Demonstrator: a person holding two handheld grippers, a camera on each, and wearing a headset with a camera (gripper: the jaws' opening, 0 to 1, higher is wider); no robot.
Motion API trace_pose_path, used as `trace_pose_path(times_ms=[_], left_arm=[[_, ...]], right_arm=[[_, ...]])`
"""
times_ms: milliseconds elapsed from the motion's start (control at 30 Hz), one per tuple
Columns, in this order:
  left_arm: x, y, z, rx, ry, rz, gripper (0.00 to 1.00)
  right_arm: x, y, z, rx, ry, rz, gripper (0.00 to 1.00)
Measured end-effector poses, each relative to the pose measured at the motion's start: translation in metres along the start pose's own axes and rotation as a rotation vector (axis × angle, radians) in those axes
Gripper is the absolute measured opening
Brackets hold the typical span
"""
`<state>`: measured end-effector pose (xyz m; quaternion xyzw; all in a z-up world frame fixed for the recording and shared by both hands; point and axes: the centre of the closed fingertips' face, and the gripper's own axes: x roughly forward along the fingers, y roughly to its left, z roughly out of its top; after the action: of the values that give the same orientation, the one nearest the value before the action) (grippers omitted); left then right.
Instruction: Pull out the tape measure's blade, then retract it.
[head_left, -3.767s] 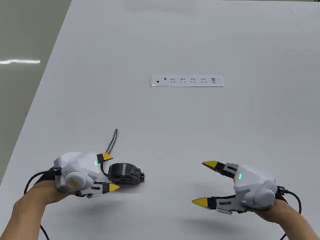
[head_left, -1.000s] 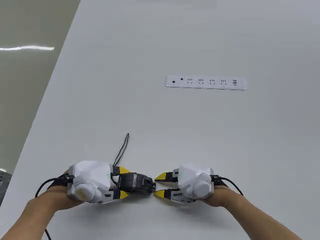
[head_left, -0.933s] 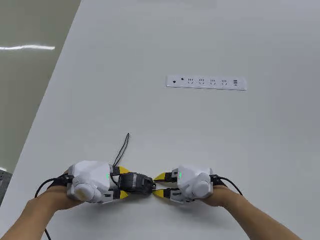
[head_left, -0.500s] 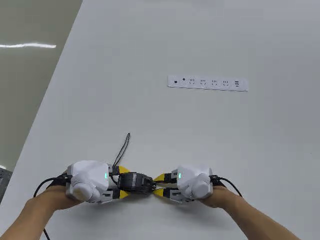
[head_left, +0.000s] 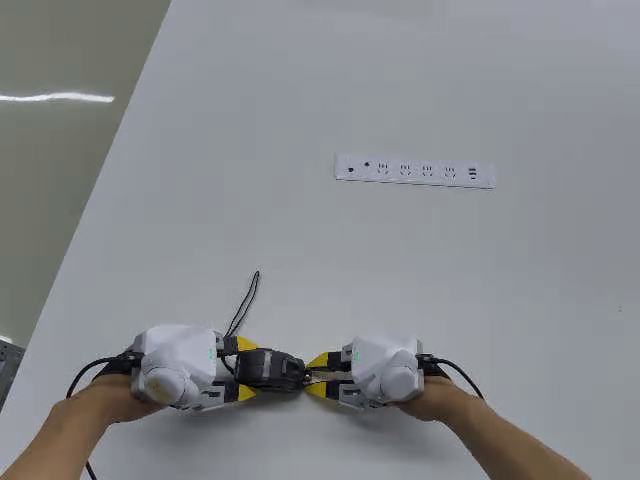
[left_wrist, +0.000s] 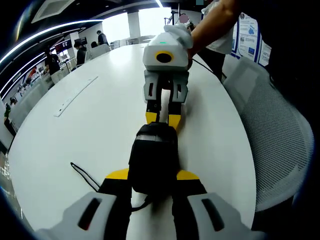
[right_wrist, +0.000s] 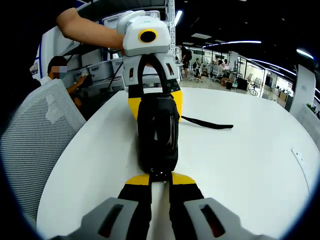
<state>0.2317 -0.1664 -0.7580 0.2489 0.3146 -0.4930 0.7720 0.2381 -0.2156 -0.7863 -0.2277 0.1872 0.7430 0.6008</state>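
Observation:
The black tape measure (head_left: 270, 368) lies on the white table (head_left: 330, 260) near its front edge. My left gripper (head_left: 244, 368) is shut on its body from the left; in the left gripper view the yellow tips clamp the case (left_wrist: 154, 155). My right gripper (head_left: 316, 375) faces it from the right, its jaws nearly together on the small blade end hook (right_wrist: 159, 175) at the case's mouth (right_wrist: 158, 131). The blade is barely out of the case. A black wrist strap (head_left: 246, 298) trails away from the case.
A white power strip (head_left: 415, 170) lies farther back on the table, right of centre. The table's left edge (head_left: 95, 220) drops to a grey floor. In the gripper views, mesh chairs (left_wrist: 277, 150) stand close to the table, with people in the background.
My right gripper came in from the right with open jaws, reached the case's mouth and narrowed its jaws on the blade end. The left gripper kept its hold on the case.

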Motion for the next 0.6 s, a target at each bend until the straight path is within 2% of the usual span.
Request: trace_pose_path(times_ms=[600], left_arm=[[-0.0002,-0.0002,-0.0007,-0.014,-0.002,-0.001,0.26]], right_arm=[[-0.0015,0.0002,0.0012,-0.006,0.004,0.007,0.10]])
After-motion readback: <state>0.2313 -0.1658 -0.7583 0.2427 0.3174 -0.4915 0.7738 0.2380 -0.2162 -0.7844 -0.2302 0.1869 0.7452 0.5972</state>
